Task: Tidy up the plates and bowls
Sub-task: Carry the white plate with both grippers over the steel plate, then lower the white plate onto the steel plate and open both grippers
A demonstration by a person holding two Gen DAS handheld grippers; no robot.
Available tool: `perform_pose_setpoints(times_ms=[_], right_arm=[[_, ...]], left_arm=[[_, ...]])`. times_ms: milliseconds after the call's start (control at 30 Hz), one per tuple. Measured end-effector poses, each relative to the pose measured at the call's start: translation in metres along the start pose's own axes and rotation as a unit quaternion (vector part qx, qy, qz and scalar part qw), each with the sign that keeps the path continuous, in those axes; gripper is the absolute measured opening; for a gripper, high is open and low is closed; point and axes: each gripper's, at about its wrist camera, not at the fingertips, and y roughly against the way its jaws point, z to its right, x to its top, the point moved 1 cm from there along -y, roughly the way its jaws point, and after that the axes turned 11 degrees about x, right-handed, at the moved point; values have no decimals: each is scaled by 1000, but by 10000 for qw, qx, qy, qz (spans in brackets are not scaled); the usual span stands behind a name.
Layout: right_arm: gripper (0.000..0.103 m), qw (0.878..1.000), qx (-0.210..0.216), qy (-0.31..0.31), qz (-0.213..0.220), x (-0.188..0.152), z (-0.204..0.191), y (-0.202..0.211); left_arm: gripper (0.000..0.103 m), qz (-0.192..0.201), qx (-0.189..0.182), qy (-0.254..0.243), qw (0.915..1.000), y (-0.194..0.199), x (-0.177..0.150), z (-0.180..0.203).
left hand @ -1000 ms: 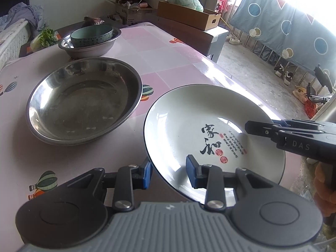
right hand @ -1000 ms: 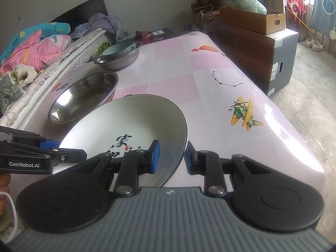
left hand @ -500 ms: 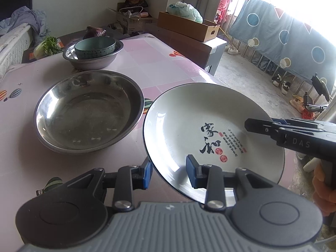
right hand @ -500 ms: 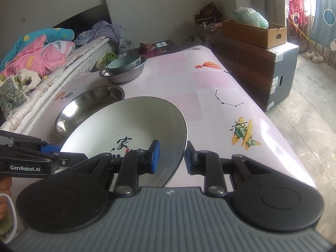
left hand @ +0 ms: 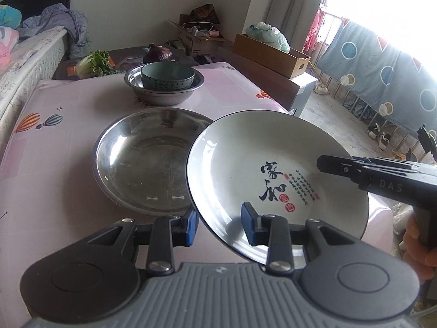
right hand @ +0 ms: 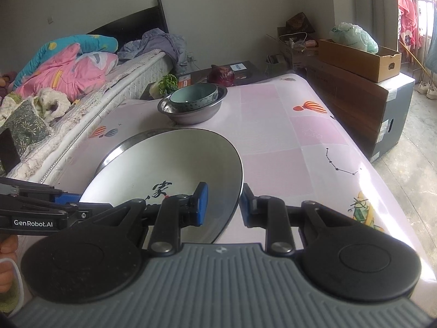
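**White plate held at both edges above the steel basin**

White ceramic plate with a dark rim and black calligraphy (left hand: 275,169) hangs tilted over the pink patterned worktop (left hand: 68,109), its far edge overlapping the wide, shallow stainless-steel basin (left hand: 142,161). The left hand-held gripper (left hand: 218,225) pinches the plate's near rim between its blue pads. The right hand-held gripper (right hand: 222,205) pinches the opposite rim the same way. Beyond the steel basin, farther along the worktop, a teal ceramic bowl (left hand: 167,76) sits inside a smaller stainless-steel bowl (left hand: 164,93). Behind that bowl lie a leafy green vegetable (left hand: 94,63) and a purple cabbage (left hand: 158,53).
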Motion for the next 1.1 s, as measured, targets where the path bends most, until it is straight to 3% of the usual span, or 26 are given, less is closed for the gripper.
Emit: perform_pose_setpoints(times_ms=[500, 867, 1100], right_arm=[[24, 9977, 456, -146, -476, 32, -18, -105], [25, 9961, 378, -182, -773, 35, -15, -135], [30, 9982, 240, -95, -542, 44, -14, -136]], left_arm=[[33, -315, 417, 398, 9978, -37, 21, -65], [33, -279, 603, 337, 9972, -47, 30, -70], [40, -274, 788, 456, 9955, -48, 32, -80]])
